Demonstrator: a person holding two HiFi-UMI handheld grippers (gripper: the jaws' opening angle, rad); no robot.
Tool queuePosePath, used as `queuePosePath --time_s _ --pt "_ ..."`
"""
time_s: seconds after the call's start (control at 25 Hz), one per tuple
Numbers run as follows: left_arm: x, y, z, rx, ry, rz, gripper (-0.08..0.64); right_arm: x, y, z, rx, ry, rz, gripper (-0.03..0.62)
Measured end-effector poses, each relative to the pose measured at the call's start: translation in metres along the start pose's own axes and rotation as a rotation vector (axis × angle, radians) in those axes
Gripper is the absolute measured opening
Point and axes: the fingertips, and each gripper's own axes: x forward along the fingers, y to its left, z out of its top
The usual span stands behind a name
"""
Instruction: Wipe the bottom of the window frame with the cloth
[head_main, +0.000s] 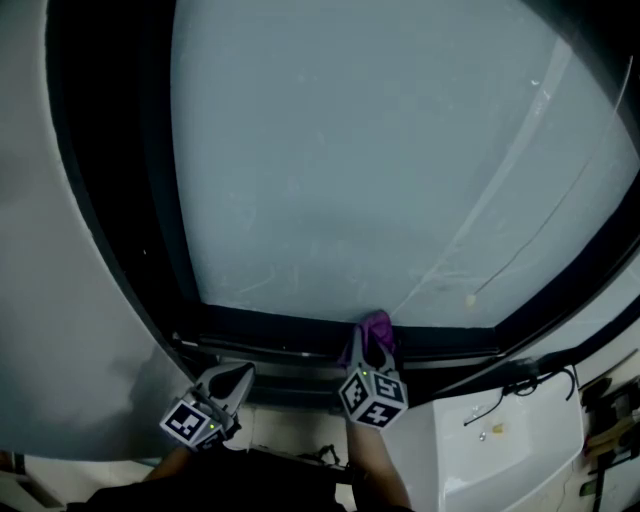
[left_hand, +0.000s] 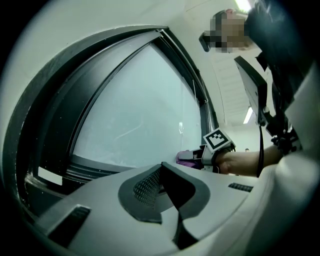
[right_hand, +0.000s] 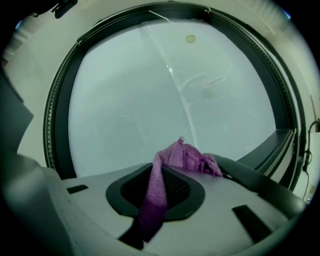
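left gripper (head_main: 236, 378): idling low and left of the wipe zone. Its fingers (left_hand: 145, 187) are sitting together with nothing between them.
window frame (head_main: 270, 330): its dark bottom rail is running just ahead of both sets of fingers. The glass (head_main: 380, 170) is rising beyond it.
right gripper (head_main: 368, 348): its fingers (right_hand: 181, 189) are clamping the cloth (right_hand: 186, 156). One strip is running down between the pads and the bunched rest is sticking out past the tips.
cloth position: the bunch is sitting at the tips of the right fingers. In the head view it (head_main: 377, 326) appears to be pressing on the bottom rail where that meets the glass. I can't confirm firm contact.
handling (judgement): it's looking light, soft and floppy with a knit or terry texture. It's not fragile and will be folding and dragging rather than pushing stiffly. Friction on the rail may be tugging it out of the pads.
where to hold (judgement): gripping a doubled fold close to the wad is looking better than this thin strip, with only a short bunch beyond the tips.
risk (judgement): the bare tips may be scraping the rail if the wad slips aside.
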Motion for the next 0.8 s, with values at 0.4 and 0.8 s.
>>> queuePosePath --time_s 0.4,0.8 --pt "-0.03 0.009 0.002 0.006 -0.009 0.132 0.0 0.016 0.02 -0.017 -0.02 0.157 0.158 0.064" --pt "-0.05 -0.003 0.019 0.046 -0.035 0.262 0.0 0.02 0.027 -0.023 -0.056 0.229 0.251 0.064"
